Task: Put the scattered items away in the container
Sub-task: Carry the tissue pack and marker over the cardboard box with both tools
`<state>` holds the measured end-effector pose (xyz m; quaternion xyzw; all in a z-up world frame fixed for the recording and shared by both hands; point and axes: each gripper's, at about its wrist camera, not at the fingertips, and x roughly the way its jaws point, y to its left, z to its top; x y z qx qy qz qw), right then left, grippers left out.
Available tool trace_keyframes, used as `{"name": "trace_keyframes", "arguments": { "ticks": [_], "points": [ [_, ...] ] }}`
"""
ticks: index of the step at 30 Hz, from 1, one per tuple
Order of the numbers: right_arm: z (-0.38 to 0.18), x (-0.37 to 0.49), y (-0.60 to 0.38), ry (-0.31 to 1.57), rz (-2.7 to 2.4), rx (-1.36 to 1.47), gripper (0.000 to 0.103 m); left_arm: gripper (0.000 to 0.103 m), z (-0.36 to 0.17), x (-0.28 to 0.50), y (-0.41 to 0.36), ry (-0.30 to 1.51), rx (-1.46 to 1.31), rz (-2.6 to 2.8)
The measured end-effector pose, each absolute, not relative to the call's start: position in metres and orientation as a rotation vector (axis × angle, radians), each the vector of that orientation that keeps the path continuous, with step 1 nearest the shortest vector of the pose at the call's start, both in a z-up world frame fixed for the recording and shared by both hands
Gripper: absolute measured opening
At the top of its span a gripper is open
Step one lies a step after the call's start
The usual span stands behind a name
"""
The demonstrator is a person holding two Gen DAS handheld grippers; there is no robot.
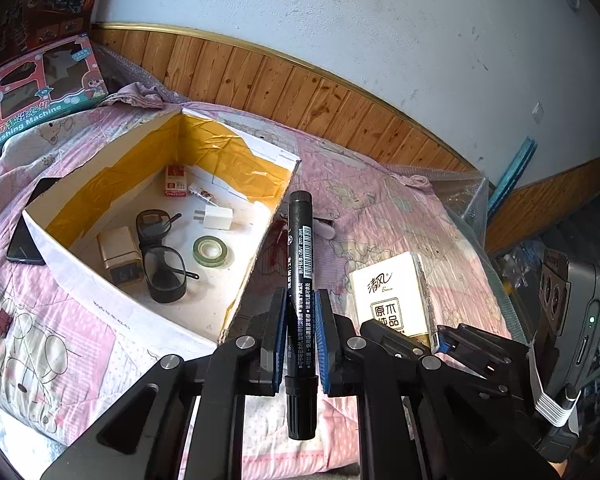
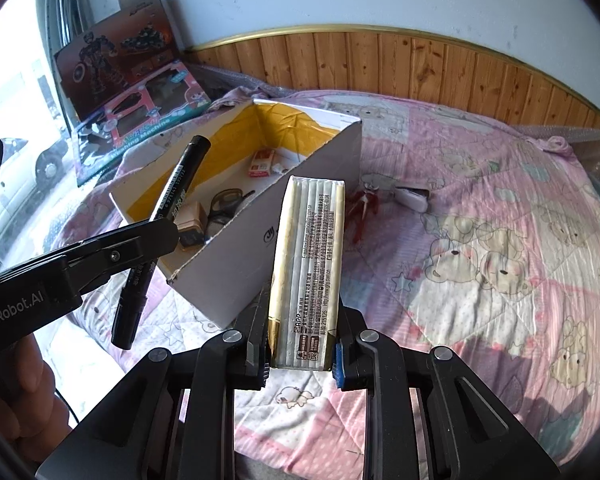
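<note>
Two items are up: left gripper (image 1: pixel 300 344) clamps a marker (image 1: pixel 300 264), right gripper (image 2: pixel 300 344) a tissue pack (image 2: pixel 306 264), beside the box (image 1: pixel 140 308); next, carry over and drop.

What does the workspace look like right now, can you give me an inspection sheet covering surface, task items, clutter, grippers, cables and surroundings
Surface: pink cartoon-print quilt on a bed.
Job's things: open cardboard box lined with yellow tape, holding glasses, a tape roll, a white charger, a gold tin and a red pack. Black marker and tissue pack are held outside it.
Clutter: phone beside the box, binder clip, a red item and a small white object on the quilt.
Grippers: left gripper shut on the marker; right gripper shut on the tissue pack.
Cables: white ribbon cable at the right gripper.
Surroundings: wood-panelled wall, toy boxes.
</note>
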<state>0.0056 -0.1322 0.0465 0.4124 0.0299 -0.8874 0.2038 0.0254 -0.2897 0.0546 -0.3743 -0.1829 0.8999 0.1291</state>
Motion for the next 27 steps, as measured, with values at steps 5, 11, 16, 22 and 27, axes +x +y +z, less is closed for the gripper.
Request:
{"name": "trace_keyframes", "arguments": {
  "ticks": [5,11,16,22,27],
  "points": [
    [0.054,-0.002,-0.150,0.108,-2.449,1.130,0.024,0.014,0.060,0.020,-0.305,-0.562,-1.073,2.633],
    [0.059,-0.012,-0.167,0.123,-2.420,1.117,0.024,0.014,0.062,0.011,-0.320,-0.593,-1.069,2.648],
    [0.066,-0.022,-0.178,0.131,-2.398,1.106,0.024,0.014,0.065,0.001,-0.333,-0.617,-1.063,2.660],
    [0.074,-0.039,-0.189,0.147,-2.376,1.092,0.024,0.014,0.072,-0.012,-0.347,-0.622,-1.048,2.684],
    [0.080,-0.056,-0.195,0.154,-2.362,1.087,0.024,0.014,0.079,-0.024,-0.359,-0.618,-1.030,2.714]
  ]
}}
